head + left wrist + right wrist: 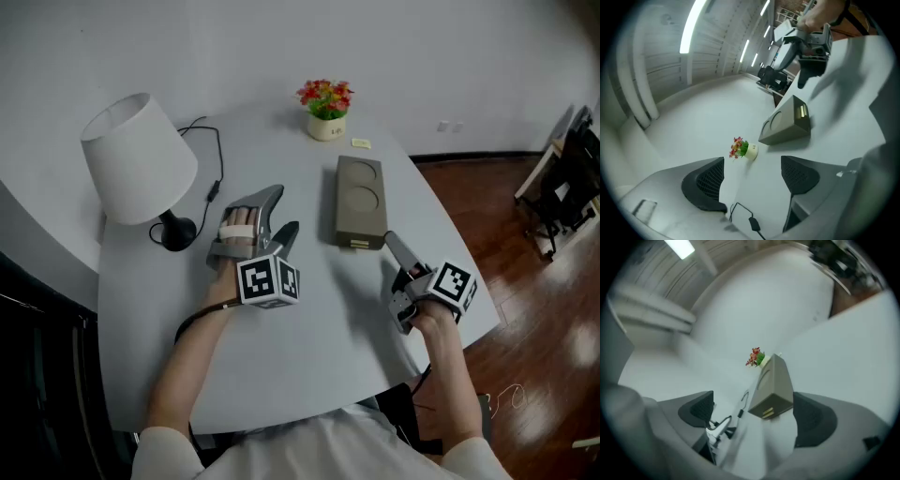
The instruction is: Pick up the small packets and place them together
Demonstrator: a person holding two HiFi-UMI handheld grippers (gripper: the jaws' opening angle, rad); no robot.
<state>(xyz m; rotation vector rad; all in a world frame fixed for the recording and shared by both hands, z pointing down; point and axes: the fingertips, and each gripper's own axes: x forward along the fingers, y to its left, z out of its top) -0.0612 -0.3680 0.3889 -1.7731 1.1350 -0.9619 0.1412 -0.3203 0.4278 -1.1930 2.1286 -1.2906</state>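
Hovering low over the smooth white table (309, 356), both tools hold nothing; the left gripper (284, 208) has its two dark, bumpy pads wide apart with only bare table between them; the right gripper (394, 246) is open as wide as it goes and points at the near end of the flat grey-brown box (360, 202), probably so it can reach in there; that box is long and hard-looking, with two round dips on top; thin yellow strips (769, 412) peek out of its near end, and I think these are small packets; one more small pale yellow packet (361, 142) lies flat beside the little flower pot (326, 112), well apart from both tools; a lamp (139, 157) with a soft white shade stands at the left, out of the way.
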